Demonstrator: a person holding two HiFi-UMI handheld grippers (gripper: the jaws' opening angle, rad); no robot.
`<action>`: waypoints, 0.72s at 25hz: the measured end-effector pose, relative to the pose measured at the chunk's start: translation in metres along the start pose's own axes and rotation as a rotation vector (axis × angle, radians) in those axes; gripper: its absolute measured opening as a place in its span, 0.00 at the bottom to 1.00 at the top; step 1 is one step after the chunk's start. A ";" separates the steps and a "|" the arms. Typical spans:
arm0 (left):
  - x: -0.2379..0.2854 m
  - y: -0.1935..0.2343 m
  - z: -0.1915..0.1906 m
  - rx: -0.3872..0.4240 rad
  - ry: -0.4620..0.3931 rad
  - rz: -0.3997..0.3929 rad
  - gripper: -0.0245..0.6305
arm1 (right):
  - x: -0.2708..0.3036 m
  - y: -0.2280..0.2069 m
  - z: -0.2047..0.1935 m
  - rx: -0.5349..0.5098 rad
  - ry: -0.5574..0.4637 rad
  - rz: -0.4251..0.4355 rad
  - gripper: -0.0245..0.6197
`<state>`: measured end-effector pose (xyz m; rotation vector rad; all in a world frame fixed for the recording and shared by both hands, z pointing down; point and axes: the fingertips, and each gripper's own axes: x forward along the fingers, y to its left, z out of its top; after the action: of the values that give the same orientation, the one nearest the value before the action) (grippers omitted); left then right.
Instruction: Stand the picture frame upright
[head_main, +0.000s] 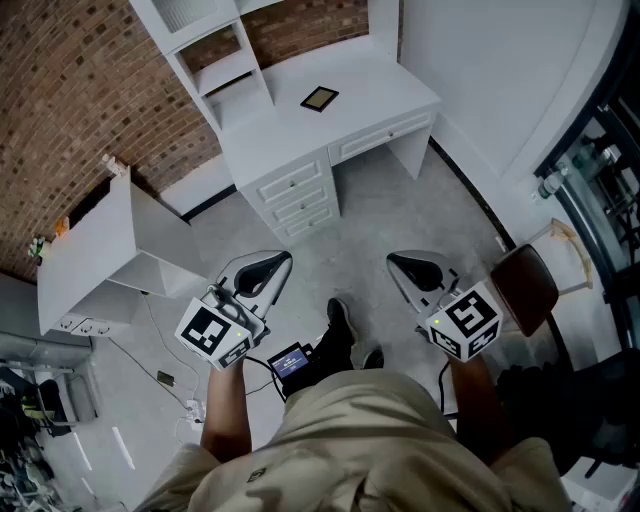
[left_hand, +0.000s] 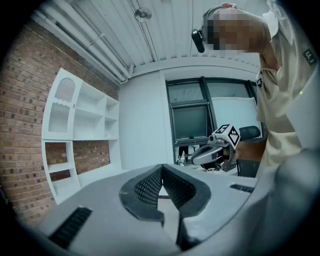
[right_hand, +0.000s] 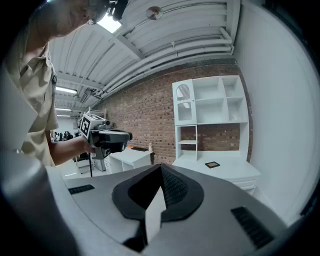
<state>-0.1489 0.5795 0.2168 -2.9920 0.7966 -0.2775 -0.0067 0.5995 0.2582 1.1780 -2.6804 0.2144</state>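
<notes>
The picture frame (head_main: 319, 98), small with a dark border, lies flat on the white desk top (head_main: 370, 85), far ahead of both grippers. The right gripper view also shows the picture frame (right_hand: 212, 164) lying on the desk. My left gripper (head_main: 272, 262) and right gripper (head_main: 398, 262) are held at waist height over the floor, well short of the desk. In its own view the left gripper (left_hand: 162, 166) has its jaws together with nothing between them. The right gripper (right_hand: 161, 168) is likewise shut and empty.
The desk has a drawer stack (head_main: 298, 192) in front and white shelves (head_main: 222, 60) against the brick wall. A low white cabinet (head_main: 105, 250) stands at the left, a brown chair (head_main: 526, 287) at the right. Cables and a small screen device (head_main: 291, 361) lie by my feet.
</notes>
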 end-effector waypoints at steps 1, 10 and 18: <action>0.002 -0.001 -0.001 -0.006 -0.003 0.006 0.05 | 0.000 -0.003 -0.001 -0.003 0.005 0.006 0.04; 0.027 0.012 -0.013 -0.025 0.009 0.012 0.05 | 0.012 -0.031 -0.009 0.012 0.018 0.013 0.04; 0.079 0.078 -0.034 -0.054 0.021 -0.008 0.05 | 0.064 -0.092 -0.007 0.077 -0.015 -0.005 0.04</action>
<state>-0.1263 0.4728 0.2568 -3.0480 0.8077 -0.2930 0.0202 0.4940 0.2847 1.2127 -2.7040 0.3114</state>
